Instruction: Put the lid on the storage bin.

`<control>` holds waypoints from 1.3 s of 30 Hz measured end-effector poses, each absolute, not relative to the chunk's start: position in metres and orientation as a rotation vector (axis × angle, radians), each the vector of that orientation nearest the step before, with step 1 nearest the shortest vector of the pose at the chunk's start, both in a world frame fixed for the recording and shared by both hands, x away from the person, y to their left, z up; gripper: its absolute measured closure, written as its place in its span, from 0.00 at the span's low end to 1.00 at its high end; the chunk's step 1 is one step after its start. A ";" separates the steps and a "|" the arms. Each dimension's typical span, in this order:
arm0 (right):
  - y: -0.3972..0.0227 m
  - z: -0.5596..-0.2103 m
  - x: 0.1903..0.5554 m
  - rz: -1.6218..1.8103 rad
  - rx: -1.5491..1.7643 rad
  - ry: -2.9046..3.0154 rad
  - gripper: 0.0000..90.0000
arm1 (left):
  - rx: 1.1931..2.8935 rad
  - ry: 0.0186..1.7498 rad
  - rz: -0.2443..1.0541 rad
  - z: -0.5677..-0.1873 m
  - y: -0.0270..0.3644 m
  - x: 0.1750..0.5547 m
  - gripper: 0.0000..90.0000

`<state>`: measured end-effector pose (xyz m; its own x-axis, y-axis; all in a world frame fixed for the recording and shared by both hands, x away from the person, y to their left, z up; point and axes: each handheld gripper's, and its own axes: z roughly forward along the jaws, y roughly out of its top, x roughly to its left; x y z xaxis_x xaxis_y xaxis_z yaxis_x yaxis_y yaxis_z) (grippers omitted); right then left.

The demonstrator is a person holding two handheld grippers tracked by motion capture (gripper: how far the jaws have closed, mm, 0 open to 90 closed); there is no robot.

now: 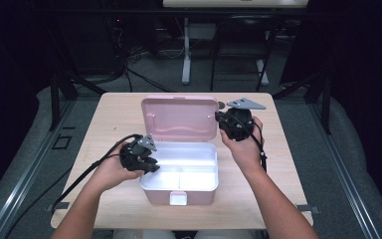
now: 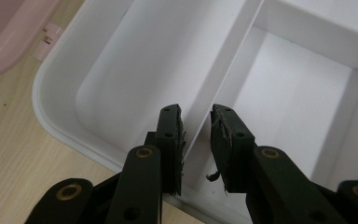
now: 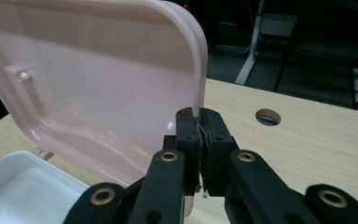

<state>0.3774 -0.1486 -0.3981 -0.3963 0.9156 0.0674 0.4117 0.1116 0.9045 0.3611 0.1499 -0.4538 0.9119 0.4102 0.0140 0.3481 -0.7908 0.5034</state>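
Observation:
A pink box (image 1: 179,198) stands open in the middle of the table, its lid (image 1: 179,117) raised upright at the back. Inside sits a white tray (image 1: 165,185) with compartments. My left gripper (image 1: 149,164) is at the tray's left side. In the left gripper view its jaws (image 2: 196,116) are open and straddle a white divider wall (image 2: 228,60), with a gap on the right. My right gripper (image 1: 224,122) is at the lid's right edge. In the right gripper view it (image 3: 198,116) is shut on the edge of the pink lid (image 3: 98,79).
The box rests on a light wooden table (image 1: 119,114) with a round hole (image 3: 267,116) near its back right. Beyond the table are dark floor, cables and the legs of another desk (image 1: 186,55). Bare tabletop lies on both sides of the box.

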 end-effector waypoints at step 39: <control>-0.151 -0.403 0.360 1.286 1.220 1.858 0.97 | 2.028 0.879 0.478 -0.396 0.200 0.381 0.65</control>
